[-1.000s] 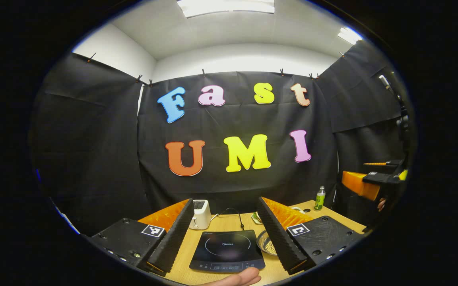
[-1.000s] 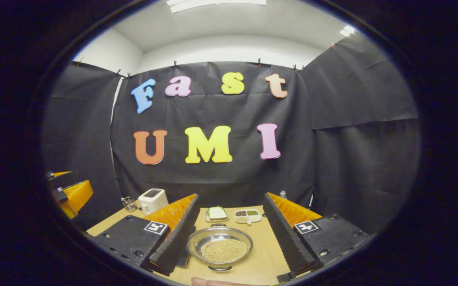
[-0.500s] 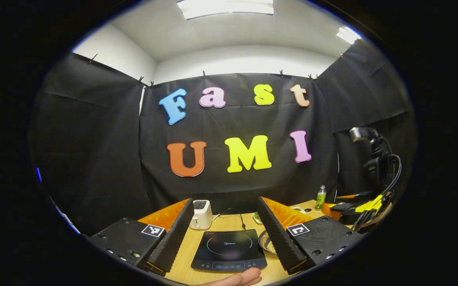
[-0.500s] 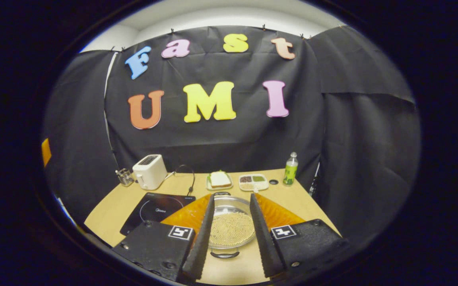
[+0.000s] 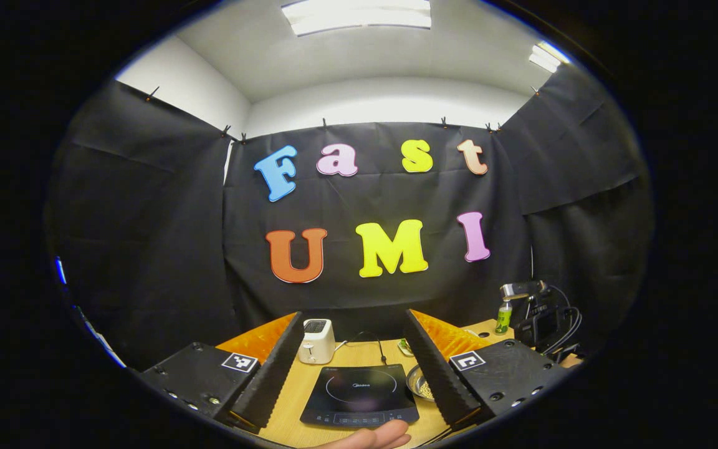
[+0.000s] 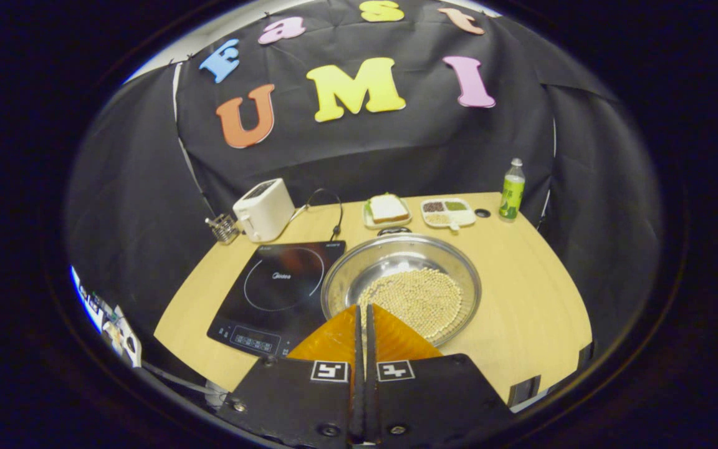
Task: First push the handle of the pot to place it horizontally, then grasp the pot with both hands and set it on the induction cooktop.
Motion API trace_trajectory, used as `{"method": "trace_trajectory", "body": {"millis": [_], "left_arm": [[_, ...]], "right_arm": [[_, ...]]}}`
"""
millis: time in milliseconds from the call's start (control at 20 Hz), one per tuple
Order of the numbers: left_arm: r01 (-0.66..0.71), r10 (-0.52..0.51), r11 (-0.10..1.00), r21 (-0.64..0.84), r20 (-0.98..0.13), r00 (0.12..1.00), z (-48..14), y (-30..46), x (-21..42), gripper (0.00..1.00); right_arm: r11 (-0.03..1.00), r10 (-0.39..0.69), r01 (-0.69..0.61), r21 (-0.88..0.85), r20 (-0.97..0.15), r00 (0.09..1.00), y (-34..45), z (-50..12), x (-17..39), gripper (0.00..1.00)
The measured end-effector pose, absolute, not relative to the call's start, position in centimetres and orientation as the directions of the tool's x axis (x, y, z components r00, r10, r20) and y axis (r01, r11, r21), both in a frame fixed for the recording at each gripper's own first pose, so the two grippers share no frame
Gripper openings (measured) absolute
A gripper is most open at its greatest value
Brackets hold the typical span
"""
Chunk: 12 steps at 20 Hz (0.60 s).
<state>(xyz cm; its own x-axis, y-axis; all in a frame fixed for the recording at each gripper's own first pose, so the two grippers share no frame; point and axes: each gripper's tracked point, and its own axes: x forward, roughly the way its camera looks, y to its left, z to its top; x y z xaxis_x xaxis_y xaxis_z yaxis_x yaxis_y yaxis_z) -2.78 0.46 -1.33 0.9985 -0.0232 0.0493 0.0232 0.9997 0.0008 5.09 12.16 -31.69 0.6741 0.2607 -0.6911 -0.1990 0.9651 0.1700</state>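
We judge the task barely begun. The pot (image 6: 401, 287), holding pale beans, sits on the bench (image 6: 521, 312) touching the right edge of the induction cooktop (image 6: 278, 290), not on it. Its far handle (image 6: 393, 231) shows; the near one is hidden under the right gripper (image 6: 362, 312), so contact is uncertain. Right jaws clenched on nothing; left gripper (image 5: 353, 355) released, hovering before the cooktop. Since half a second ago, the right gripper has closed and tipped down over the pot's near rim.
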Motion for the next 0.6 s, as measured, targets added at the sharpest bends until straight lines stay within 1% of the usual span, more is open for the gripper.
{"method": "trace_trajectory", "body": {"millis": [150,250,400,600], "left_arm": [[0.025,-0.025,1.0,0.002,0.039,0.999,-2.0,0.7,-2.7,0.96],[0.03,-0.03,1.0,0.004,0.027,0.999,-2.5,0.8,-2.6,0.96],[0.021,-0.021,1.0,0.024,0.021,1.0,-2.9,1.3,-2.4,0.96],[-0.002,0.001,0.999,0.037,0.027,1.0,-3.0,1.6,-2.4,0.96]], "right_arm": [[0.968,0.242,-0.202,0.147,-0.754,0.611,12.7,-34.9,4.3,0.04],[0.962,0.251,-0.234,0.138,-0.781,0.572,13.8,-36.4,3.7,0.04],[0.959,0.241,-0.261,0.111,-0.804,0.544,14.3,-38.2,3.3,0.04],[0.959,0.228,-0.266,0.101,-0.832,0.506,14.4,-40.2,2.9,0.04]]}}
